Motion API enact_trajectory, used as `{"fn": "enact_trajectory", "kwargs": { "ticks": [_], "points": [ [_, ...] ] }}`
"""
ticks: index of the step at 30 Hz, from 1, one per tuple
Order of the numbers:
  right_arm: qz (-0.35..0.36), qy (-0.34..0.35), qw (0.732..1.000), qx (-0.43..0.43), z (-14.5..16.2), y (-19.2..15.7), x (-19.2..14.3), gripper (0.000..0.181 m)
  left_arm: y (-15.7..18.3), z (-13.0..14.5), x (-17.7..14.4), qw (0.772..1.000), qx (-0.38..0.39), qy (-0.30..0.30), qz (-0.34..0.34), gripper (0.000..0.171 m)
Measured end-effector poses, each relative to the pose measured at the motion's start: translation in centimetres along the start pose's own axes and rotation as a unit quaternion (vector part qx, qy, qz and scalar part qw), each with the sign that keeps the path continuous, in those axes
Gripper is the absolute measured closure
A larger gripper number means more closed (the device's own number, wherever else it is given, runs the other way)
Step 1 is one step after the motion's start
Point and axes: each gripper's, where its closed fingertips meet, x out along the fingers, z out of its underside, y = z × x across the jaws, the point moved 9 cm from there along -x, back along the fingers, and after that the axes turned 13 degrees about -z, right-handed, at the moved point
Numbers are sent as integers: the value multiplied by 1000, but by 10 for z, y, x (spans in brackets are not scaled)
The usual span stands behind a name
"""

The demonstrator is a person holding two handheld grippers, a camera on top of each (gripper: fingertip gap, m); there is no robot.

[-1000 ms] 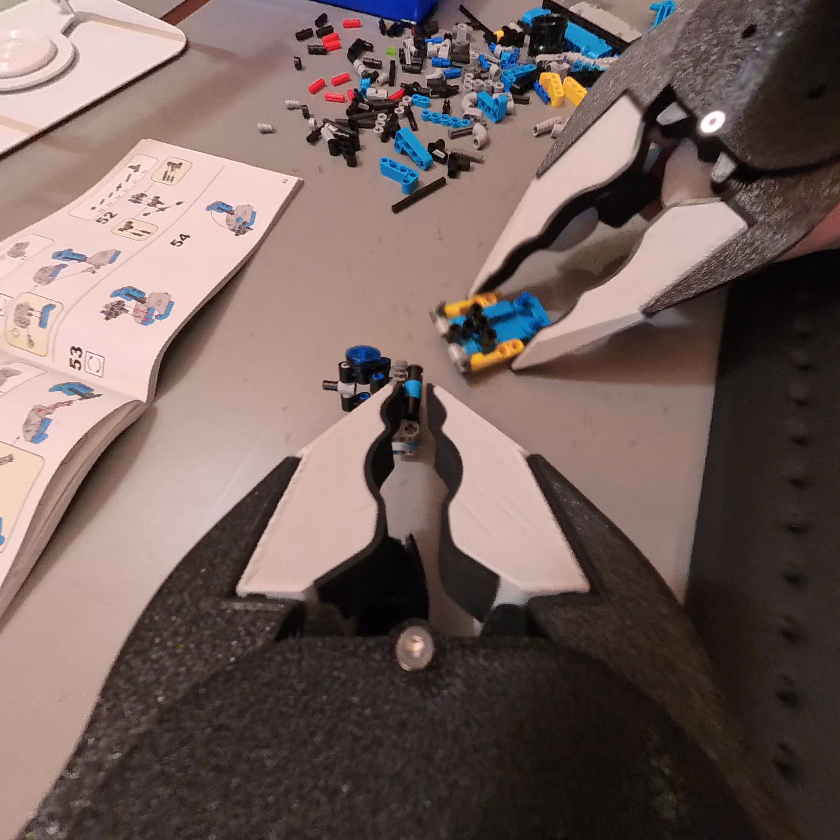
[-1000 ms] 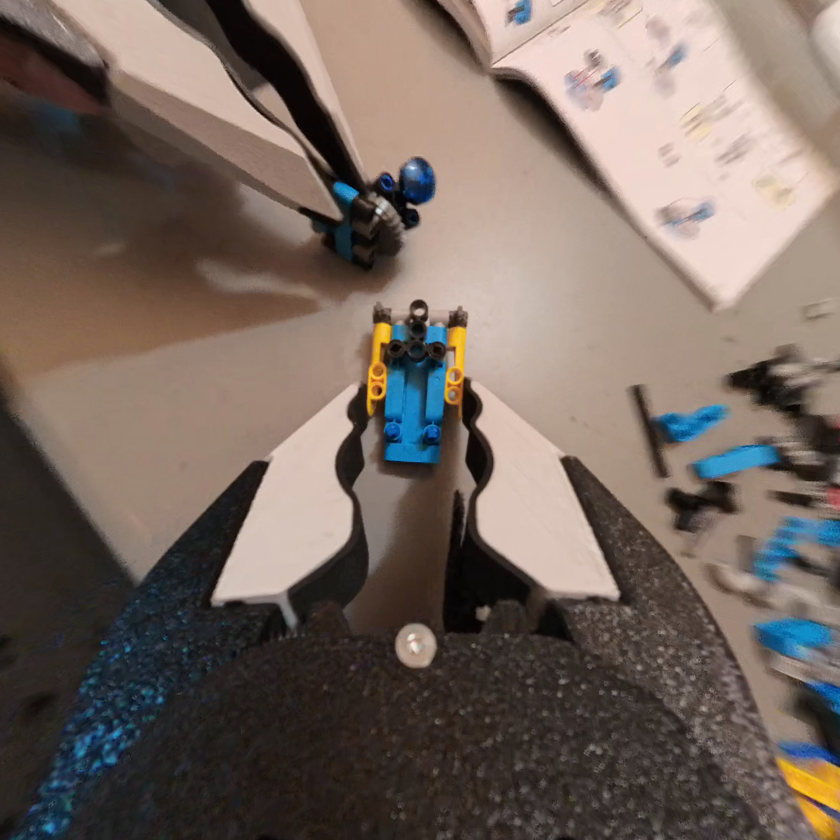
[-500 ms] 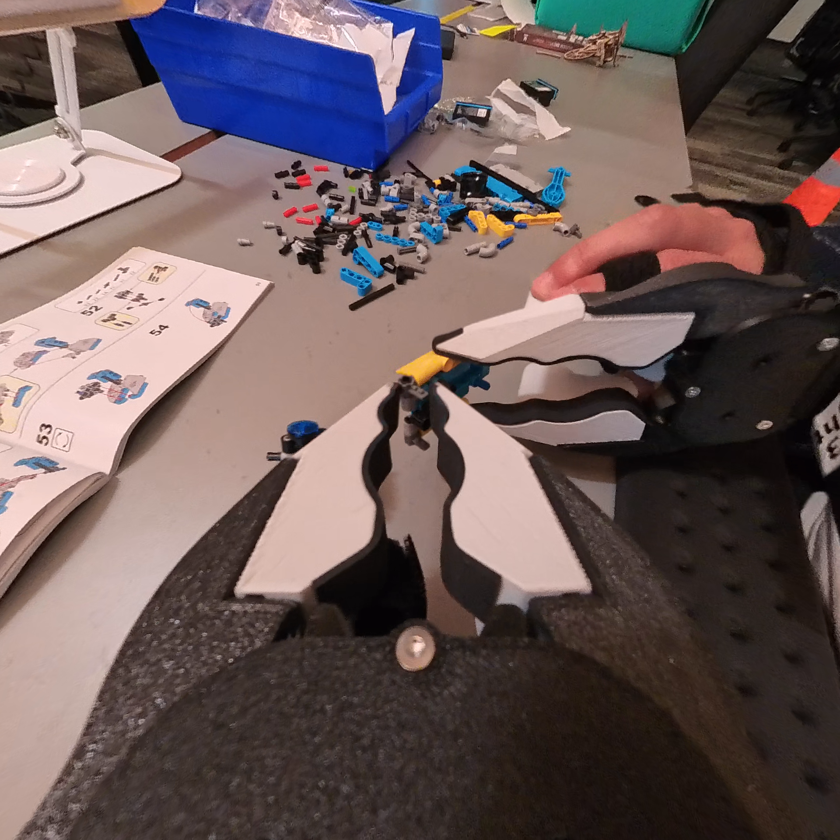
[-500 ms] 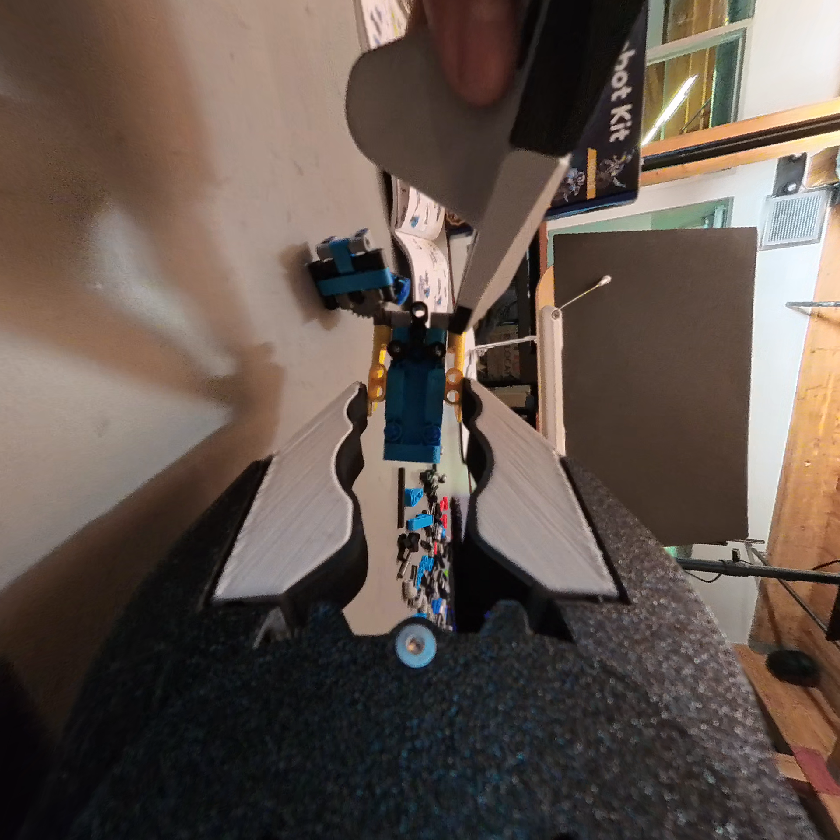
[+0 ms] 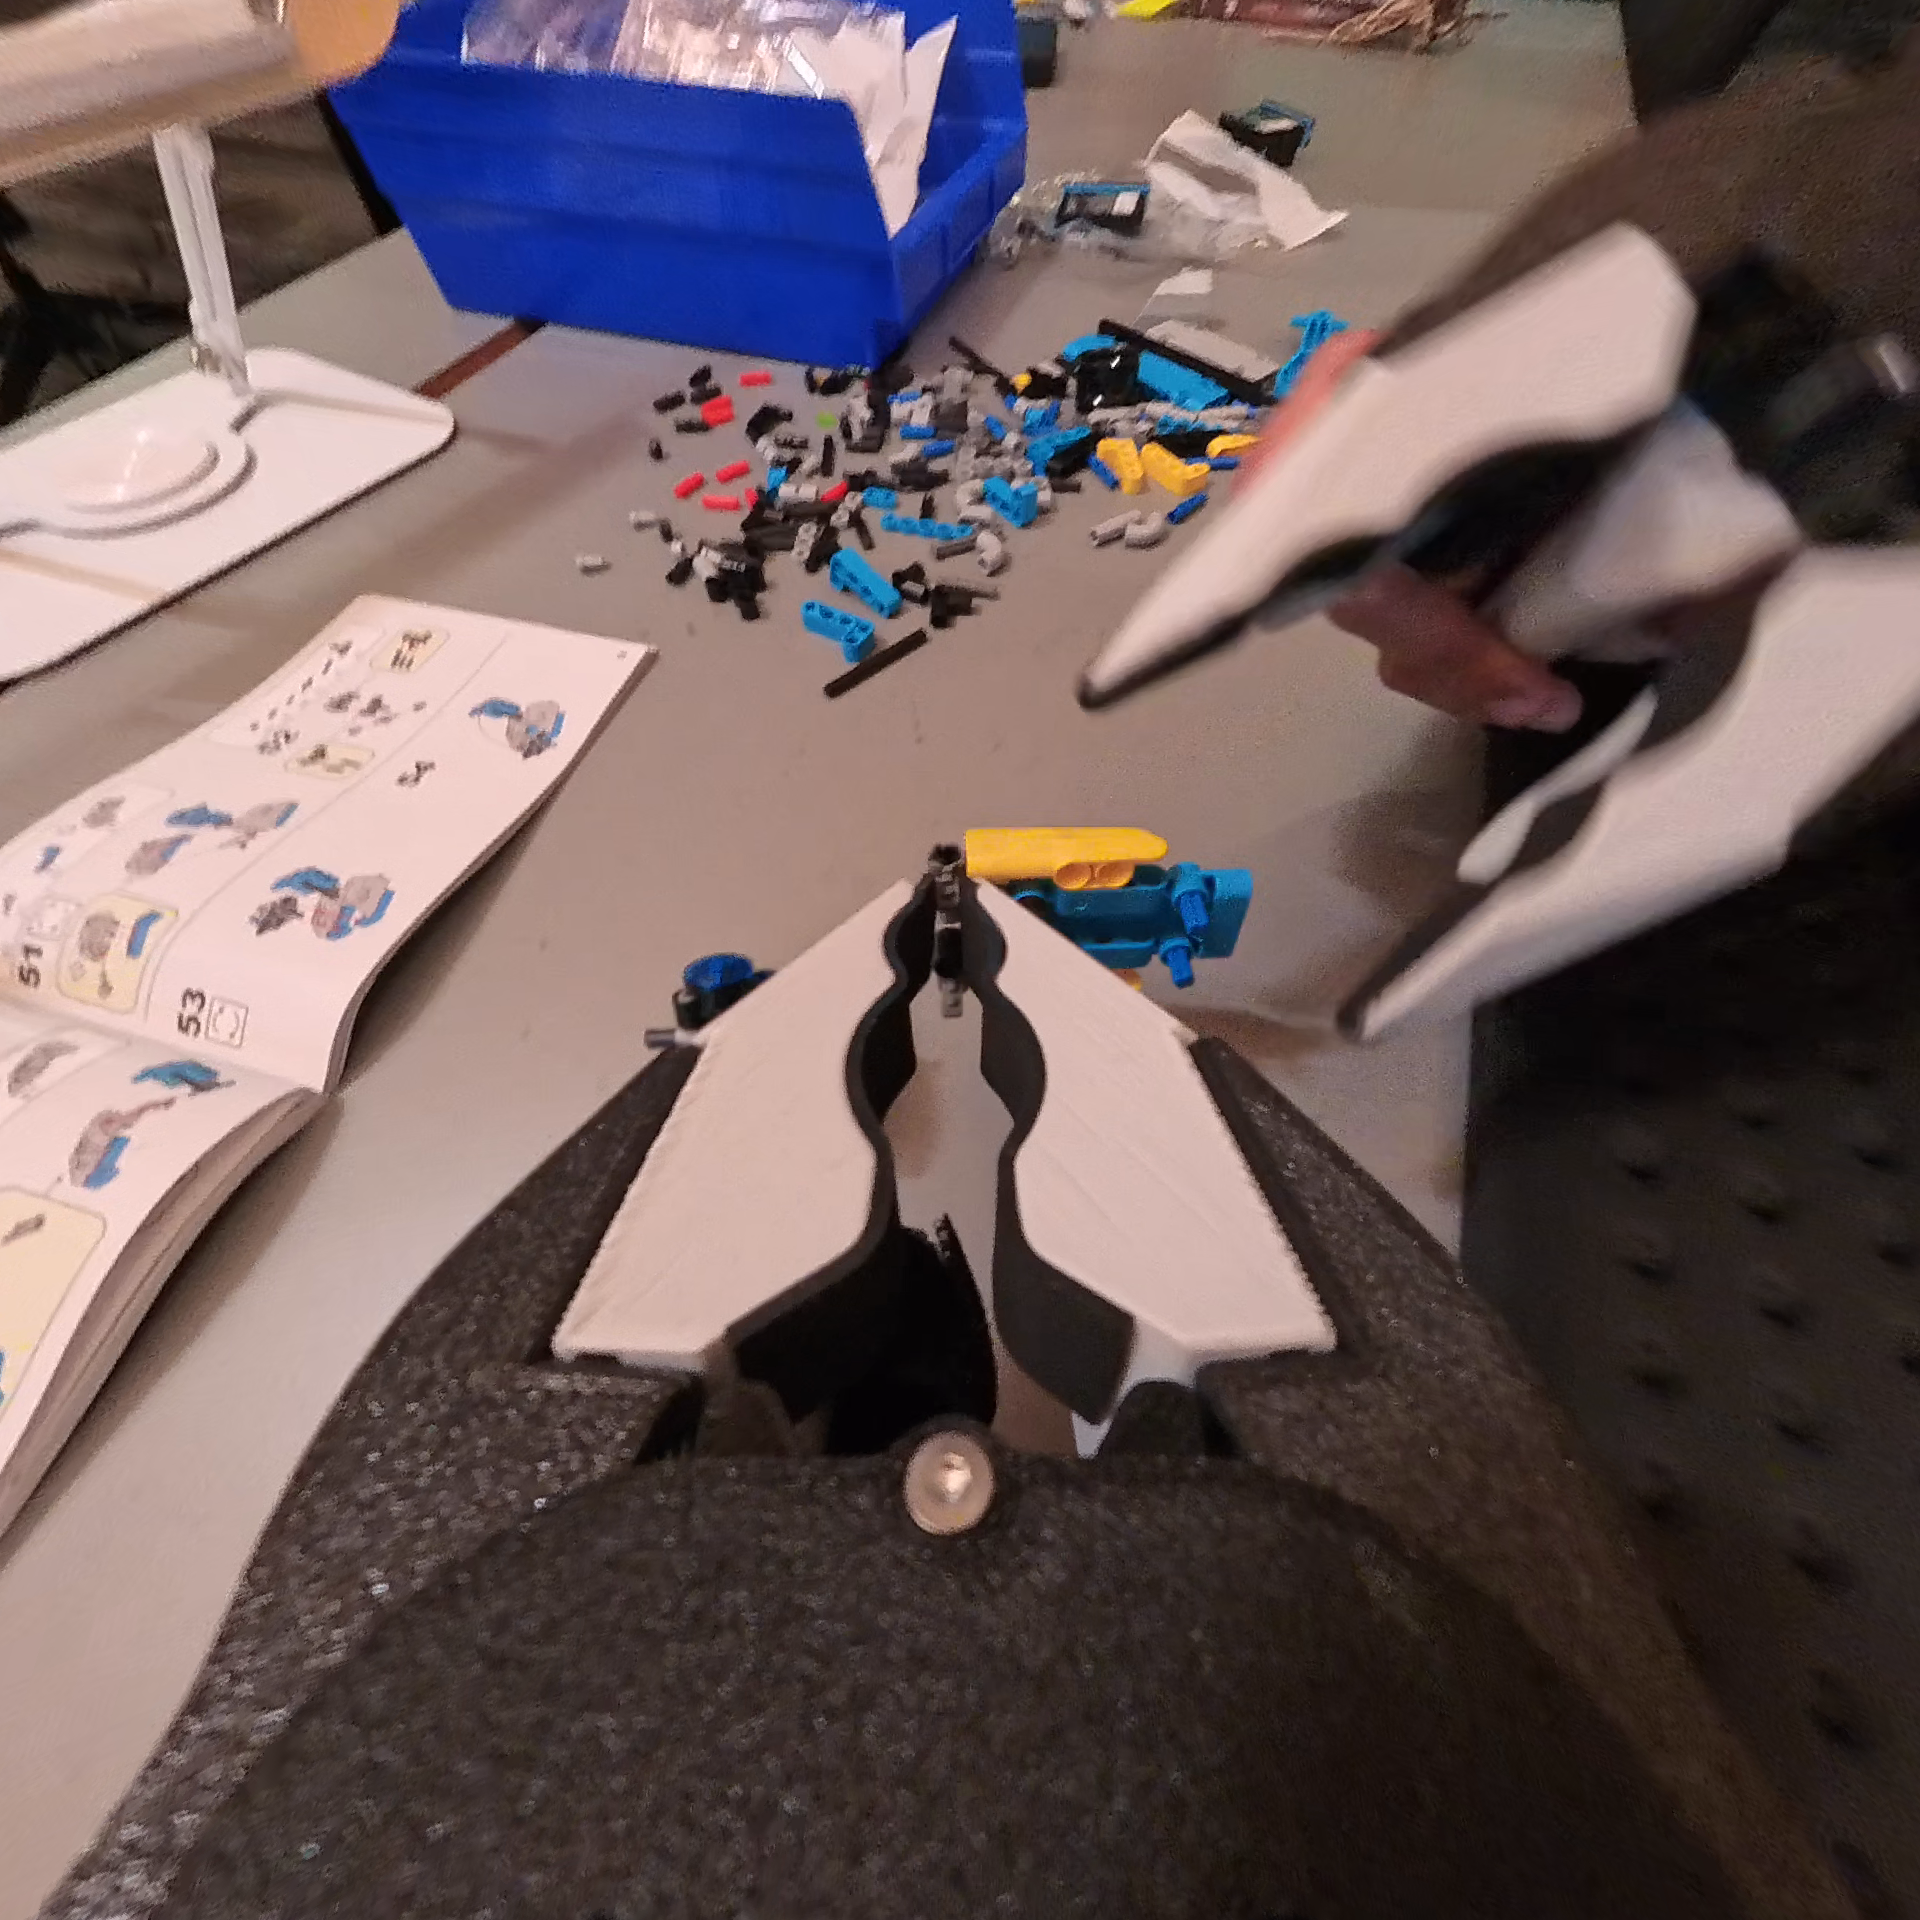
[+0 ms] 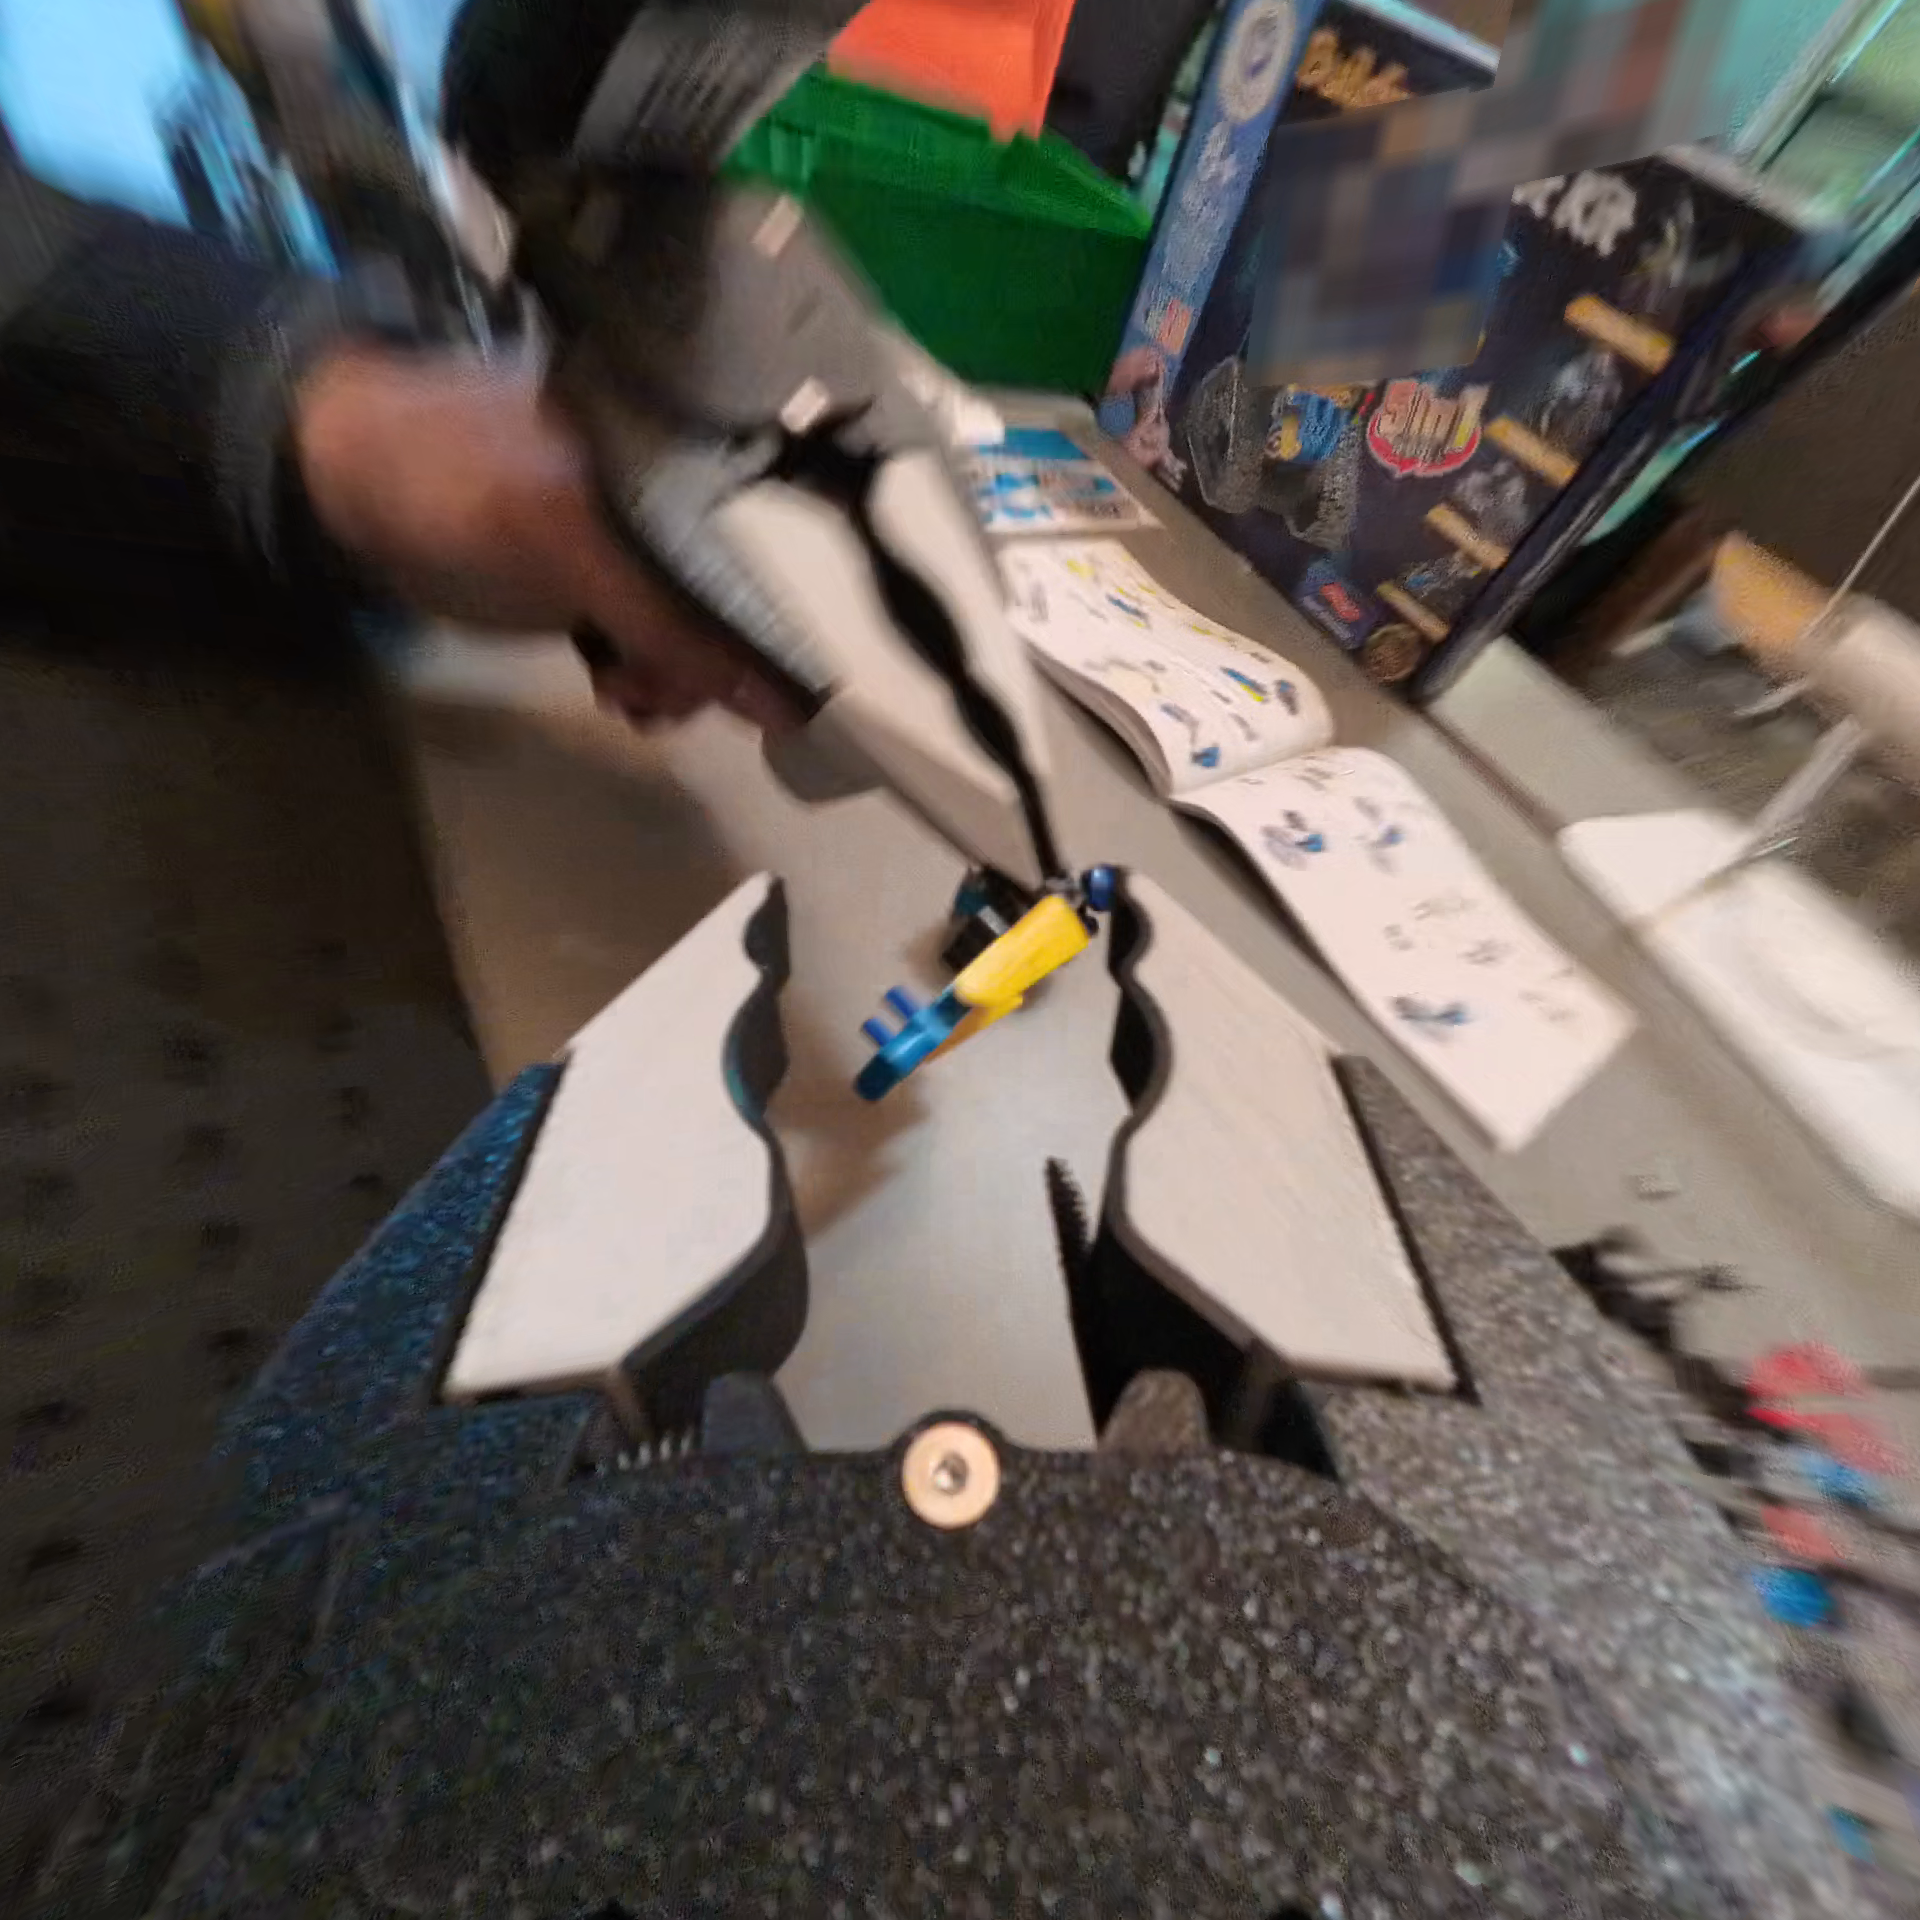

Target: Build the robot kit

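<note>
My left gripper (image 5: 948, 904) is shut on the black connector at one end of a yellow-and-blue brick assembly (image 5: 1107, 899), which sticks out to the right of the tips just above the grey table (image 5: 727, 790). In the right wrist view the assembly (image 6: 1003, 961) hangs tilted from the left gripper's tips (image 6: 1039, 868). My right gripper (image 6: 948, 883) is open and empty, its fingers on either side of the assembly and apart from it. It also shows at the upper right of the left wrist view (image 5: 1218, 862). A small blue-and-black assembly (image 5: 712, 982) lies on the table, partly hidden behind my left finger.
An open instruction booklet (image 5: 312, 831) lies at the left. A pile of loose bricks (image 5: 935, 478) lies in front of a blue bin (image 5: 707, 197). A white lamp base (image 5: 208, 457) stands far left. A black perforated mat (image 5: 1714, 1247) runs along the right. A dark printed box (image 6: 1455, 416) stands behind the booklet. The gap from one gripper's tips to the other's is roughly 5 centimetres.
My left gripper left the small blue-and-black assembly and closed on the yellow-and-blue one. My right gripper has opened, let go of that assembly and drawn back.
</note>
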Motion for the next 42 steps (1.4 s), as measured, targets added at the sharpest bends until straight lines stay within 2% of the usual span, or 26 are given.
{"fn": "enact_trajectory", "kwargs": {
  "ticks": [1, 2, 3, 4, 5, 6, 7, 10, 13, 16, 18, 19, 21, 25, 28, 36, 40, 42],
  "points": [
    [-40, 41, 995, 78, -2, 17, -8, 135, 3, -2, -2, 1000, 7, 13, 7, 168],
    [-96, 75, 980, 157, 2, 33, -13, 135, 6, -4, -4, 999, 16, 26, 11, 168],
    [-149, 103, 953, 242, 9, 51, -15, 133, 8, -6, -6, 999, 25, 38, 15, 168],
    [-212, 123, 914, 325, 19, 64, -12, 143, 11, -7, -8, 998, 37, 50, 14, 168],
    [-302, 148, 863, 378, 25, 71, -10, 146, 13, -8, -9, 997, 52, 59, 7, 168],
    [-352, 171, 830, 398, 29, 76, -8, 139, 15, -9, -10, 996, 65, 66, 7, 168],
    [-353, 176, 831, 392, 34, 78, -4, 139, 18, -9, -10, 995, 73, 72, 14, 168],
    [-357, 151, 885, 259, 32, 63, -1, 141, 21, -10, -10, 995, 30, 76, 63, 168],
    [-327, 173, 918, 145, 31, 59, -8, 147, 16, -8, -8, 994, 4, 72, 86, 168],
    [-334, 201, 912, 130, 28, 58, -20, 142, 8, -8, -9, 989, -49, 78, 113, 168],
    [-311, 209, 918, 131, 30, 58, -18, 119, 2, -8, -10, 985, -84, 81, 125, 168],
    [-311, 197, 921, 130, 32, 56, -15, 114, -1, -8, -10, 983, -99, 84, 131, 168],
    [-315, 194, 920, 129, 28, 52, -9, 115, -3, -9, -10, 978, -120, 87, 144, 168],
    [-332, 200, 909, 153, 25, 50, -1, 130, -1, -9, -9, 979, -116, 86, 144, 168],
    [-339, 182, 907, 170, 28, 49, 3, 127, -1, -9, -8, 980, -112, 84, 139, 168],
    [-340, 177, 908, 168, 30, 49, 5, 134, 1, -7, -6, 981, -110, 79, 141, 168],
    [-341, 151, 913, 165, 33, 50, 7, 134, -1, -1, -3, 985, -89, 58, 136, 167],
    [-330, 122, 922, 163, 36, 55, 8, 134, -13, 6, -3, 994, -55, 30, 85, 148]
  ]
}}
